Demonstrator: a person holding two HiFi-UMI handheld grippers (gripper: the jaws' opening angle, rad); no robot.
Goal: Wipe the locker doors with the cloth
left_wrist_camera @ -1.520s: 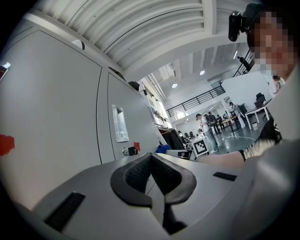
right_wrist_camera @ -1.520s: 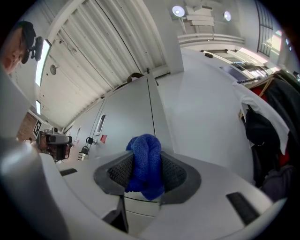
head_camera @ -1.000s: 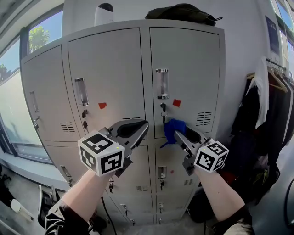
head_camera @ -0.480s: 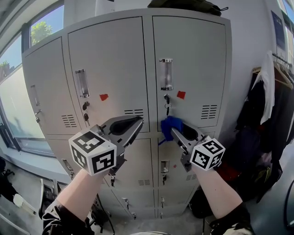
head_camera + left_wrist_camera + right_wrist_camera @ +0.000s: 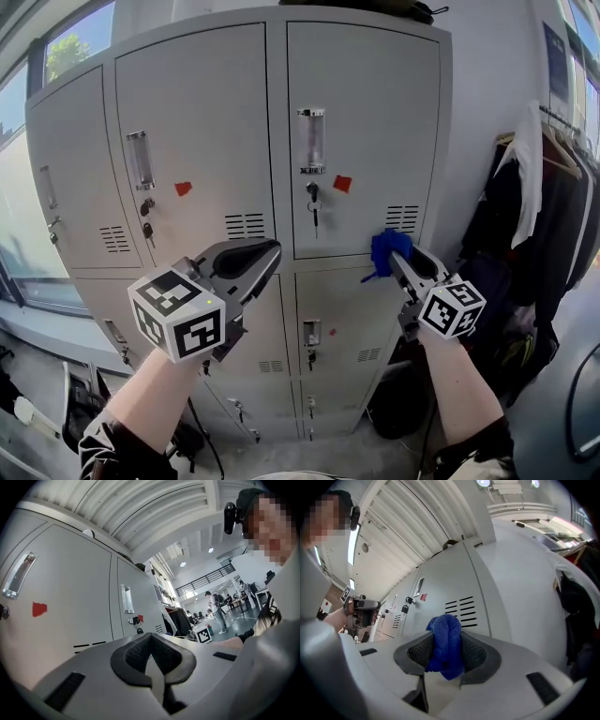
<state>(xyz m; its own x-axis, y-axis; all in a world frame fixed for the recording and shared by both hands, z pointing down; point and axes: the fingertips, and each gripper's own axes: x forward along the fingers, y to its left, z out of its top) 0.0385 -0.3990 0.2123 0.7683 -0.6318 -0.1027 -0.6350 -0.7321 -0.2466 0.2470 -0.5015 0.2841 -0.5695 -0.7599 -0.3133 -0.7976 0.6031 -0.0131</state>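
Observation:
Grey metal lockers [image 5: 366, 122] fill the head view, with handles [image 5: 310, 141], keys [image 5: 312, 199] and red tags [image 5: 342, 183] on the upper doors. A blue cloth [image 5: 387, 246] is bunched in my right gripper [image 5: 398, 258], which is shut on it. The cloth is at the bottom right corner of the upper right door, just below its vent slots [image 5: 403, 217]. The right gripper view has the cloth [image 5: 446, 639] between the pads, vent slots [image 5: 461, 609] just beyond. My left gripper [image 5: 267, 251] hovers before the middle column, shut and holding nothing, its pads [image 5: 136, 653] together.
Dark coats and a white garment hang on a rack [image 5: 553, 216] right of the lockers. A dark bag [image 5: 375, 5] lies on the locker top. A window [image 5: 66, 52] is at the far left. Lower locker doors [image 5: 328, 319] sit beneath the grippers.
My right gripper has carried the cloth rightward, from near the seam under the keys to the door's lower right corner below the vent. The left gripper has hardly shifted.

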